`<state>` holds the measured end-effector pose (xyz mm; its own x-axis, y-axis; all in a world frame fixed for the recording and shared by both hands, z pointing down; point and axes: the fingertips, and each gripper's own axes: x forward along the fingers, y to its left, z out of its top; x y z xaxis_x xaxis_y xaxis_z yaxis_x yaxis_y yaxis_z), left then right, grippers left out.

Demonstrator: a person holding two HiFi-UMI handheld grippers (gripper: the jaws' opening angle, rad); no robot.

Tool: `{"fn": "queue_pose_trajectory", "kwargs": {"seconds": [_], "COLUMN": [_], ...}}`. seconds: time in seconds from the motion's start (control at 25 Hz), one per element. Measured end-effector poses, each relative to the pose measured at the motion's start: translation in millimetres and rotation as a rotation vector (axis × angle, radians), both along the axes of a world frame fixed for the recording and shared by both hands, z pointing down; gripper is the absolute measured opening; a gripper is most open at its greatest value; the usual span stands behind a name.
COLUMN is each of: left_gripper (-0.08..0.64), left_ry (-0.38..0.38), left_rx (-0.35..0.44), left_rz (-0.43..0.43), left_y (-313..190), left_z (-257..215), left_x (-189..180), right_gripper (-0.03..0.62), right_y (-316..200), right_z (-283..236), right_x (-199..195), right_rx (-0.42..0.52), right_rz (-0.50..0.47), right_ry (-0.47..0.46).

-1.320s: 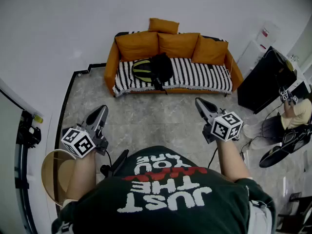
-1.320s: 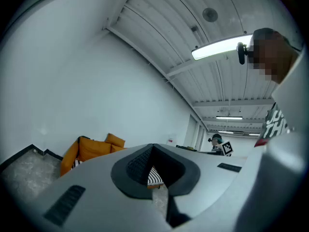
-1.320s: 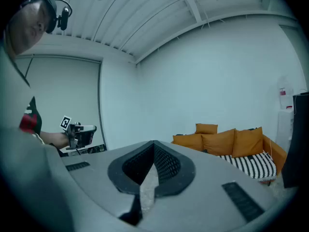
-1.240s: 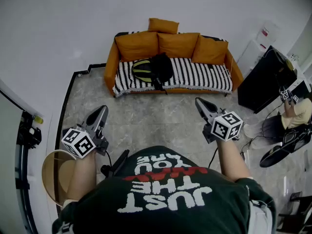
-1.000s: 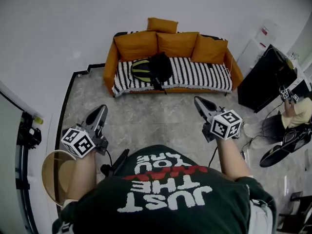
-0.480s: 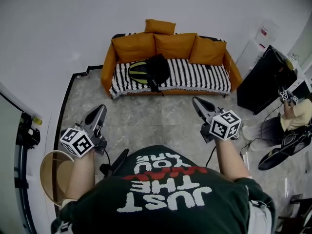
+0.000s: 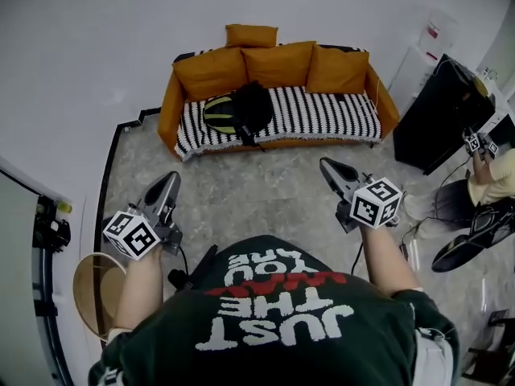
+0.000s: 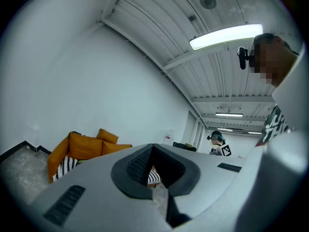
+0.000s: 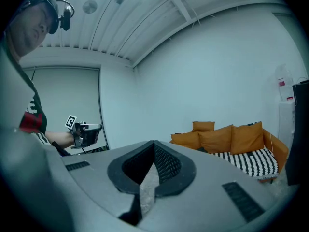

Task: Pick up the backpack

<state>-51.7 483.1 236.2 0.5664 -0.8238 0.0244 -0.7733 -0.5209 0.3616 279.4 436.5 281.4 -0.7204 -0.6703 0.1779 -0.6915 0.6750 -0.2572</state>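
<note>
While the person stands on the grey marbled stone floor [image 7: 257,195] facing the room's far wall, the black backpack with a yellow-green panel [image 7: 235,111] lies on the left part of the seat of the orange upholstered sofa [image 7: 167,107]. It rests on the black-and-white striped seat cover [image 7: 330,119], just in front of the orange back cushions [image 7: 278,63], and a dark strap hangs over the seat's front edge.

The grey left gripper with its marker cube [image 7: 169,180] and the matching grey right gripper [image 7: 326,166] are held out in front of the person's dark green printed T-shirt [image 7: 273,328]. Both point toward the sofa and are well apart from it, with bare floor between. Each gripper's own view shows its jaws pressed together at the tips, with nothing between them. A tall black cabinet [image 7: 438,115] stands beside the sofa's right end.
</note>
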Motion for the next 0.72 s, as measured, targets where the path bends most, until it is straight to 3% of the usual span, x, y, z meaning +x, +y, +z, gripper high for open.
{"fn": "queue_pose_trajectory", "kwargs": {"seconds": [0.32, 0.52, 0.72], "left_gripper": [0.011, 0.011, 0.011], "left_ry": [0.017, 0.043, 0.036], "left_rx": [-0.034, -0.032, -0.038], "left_rz": [0.025, 0.072, 0.142], "left_y": [-66, -147, -247], "left_z": [23, 41, 43], "left_x": [-23, -72, -127], "right_gripper": [0.029, 0.029, 0.029], "right_y": [-57, -120, -200], "right_z": [17, 23, 9], "right_x": [-25, -75, -135], "right_rx": [-0.027, -0.014, -0.015], "right_rz": [0.011, 0.037, 0.088], "right_ry": [0.019, 0.055, 0.030]}}
